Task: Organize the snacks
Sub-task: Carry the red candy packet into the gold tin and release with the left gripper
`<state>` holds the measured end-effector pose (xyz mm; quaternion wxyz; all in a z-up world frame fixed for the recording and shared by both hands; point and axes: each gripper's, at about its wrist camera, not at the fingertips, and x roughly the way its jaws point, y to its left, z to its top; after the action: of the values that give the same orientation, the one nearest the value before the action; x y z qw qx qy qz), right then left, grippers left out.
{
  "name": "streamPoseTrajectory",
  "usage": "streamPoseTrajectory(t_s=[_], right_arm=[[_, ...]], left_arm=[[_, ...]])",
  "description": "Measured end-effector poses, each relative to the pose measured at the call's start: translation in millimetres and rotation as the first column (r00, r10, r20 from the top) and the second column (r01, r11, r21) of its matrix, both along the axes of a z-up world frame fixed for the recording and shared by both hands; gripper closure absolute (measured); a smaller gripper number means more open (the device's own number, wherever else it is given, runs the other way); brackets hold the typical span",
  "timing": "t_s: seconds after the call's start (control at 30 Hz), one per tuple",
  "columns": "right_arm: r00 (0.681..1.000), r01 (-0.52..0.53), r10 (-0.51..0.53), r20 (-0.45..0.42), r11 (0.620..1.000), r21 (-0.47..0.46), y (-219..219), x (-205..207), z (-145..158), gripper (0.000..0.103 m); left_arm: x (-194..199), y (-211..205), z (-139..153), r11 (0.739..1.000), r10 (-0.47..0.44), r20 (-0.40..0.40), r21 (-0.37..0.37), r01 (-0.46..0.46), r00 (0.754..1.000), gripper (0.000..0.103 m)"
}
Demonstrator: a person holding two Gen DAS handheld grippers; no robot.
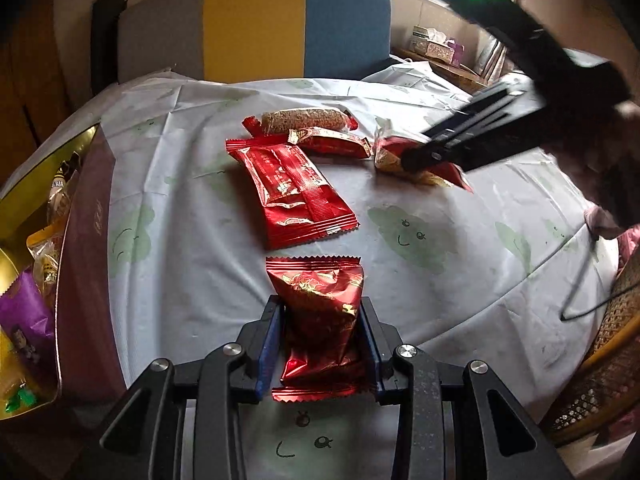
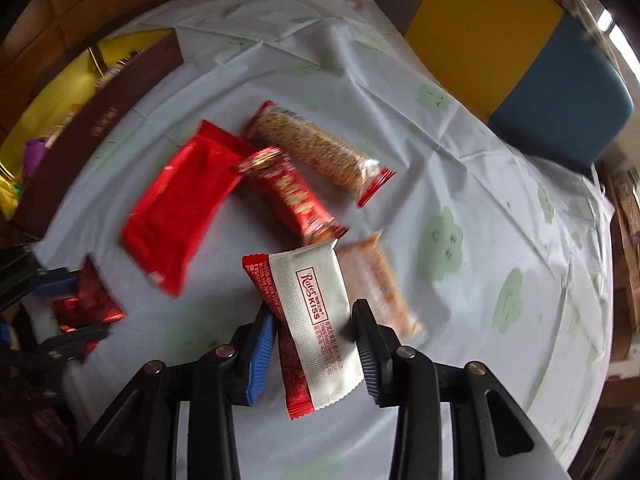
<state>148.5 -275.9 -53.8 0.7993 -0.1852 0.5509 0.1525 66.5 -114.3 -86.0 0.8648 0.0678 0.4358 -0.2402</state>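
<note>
Left claw [image 1: 322, 344] is clenched on a crinkled red foil packet [image 1: 320, 320] with gold print, zigzag seal at both ends, held just above the table [image 1: 460, 292].

Right claw [image 2: 314, 344] has a red-and-white snack bar [image 2: 316, 320] between its fingers. Back panel faces up, white with red print, "KISS" legible, red serrated ends. Black finger [image 2: 370, 344] touches its edge; the blue pad [image 2: 260, 356] looks close against the red side, so it reads as gripped (motion blur, not fully certain).

Loose on the pale tablecloth with green cloud faces:
- flat glossy red pouch [image 1: 292, 192], biggest of the lot
- sesame-type bar in a clear wrapper with red ends [image 1: 304, 120]
- slim red-and-gold bar [image 1: 332, 142], lying between those two and overlapping the pouch's far corner
- an orange-brown wrapped piece [image 2: 376, 280] right beside the right claw's bar

Maroon box [image 1: 84, 240] with gold lining sits at the table's left edge, already holding mixed snacks, purple and yellow wrappers visible.
</note>
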Motion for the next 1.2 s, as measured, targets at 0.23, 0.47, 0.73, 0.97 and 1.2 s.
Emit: streamPoseTrajectory(t_s=[0.23,0.47,0.73,0.97,1.2], right_arm=[[0.994,0.076,-0.07,-0.088,0.995,0.07,11.2,-40.9,-30.2,0.064],[0.994,0.088,-0.079,-0.074,0.987,0.135,3.8,-43.6,-31.9,0.063],[1.0,0.031,-0.031,-0.004,0.998,0.055,18.7,-66.2,-34.3,0.063],[1.0,0.018,-0.018,0.007,0.999,0.037,28.4,-72.1,-35.2,0.063],[1.0,0.008,-0.008,0.012,1.0,0.025,31.3,-74.0,-34.8,0.063]], left_arm=[[-2.4,2.2,2.5,1.0,0.018,0.0,0.0,-0.018,1.0,0.067],[-8.2,22.1,20.2,0.998,0.056,-0.009,-0.021,-0.056,0.998,0.067],[15.7,114.9,77.9,0.942,0.276,-0.031,-0.191,-0.277,0.961,0.067],[79.7,214.0,84.0,0.83,0.509,-0.148,-0.176,-0.53,0.848,0.067],[145.2,240.8,56.1,0.797,0.577,-0.197,-0.077,-0.6,0.792,0.066]])
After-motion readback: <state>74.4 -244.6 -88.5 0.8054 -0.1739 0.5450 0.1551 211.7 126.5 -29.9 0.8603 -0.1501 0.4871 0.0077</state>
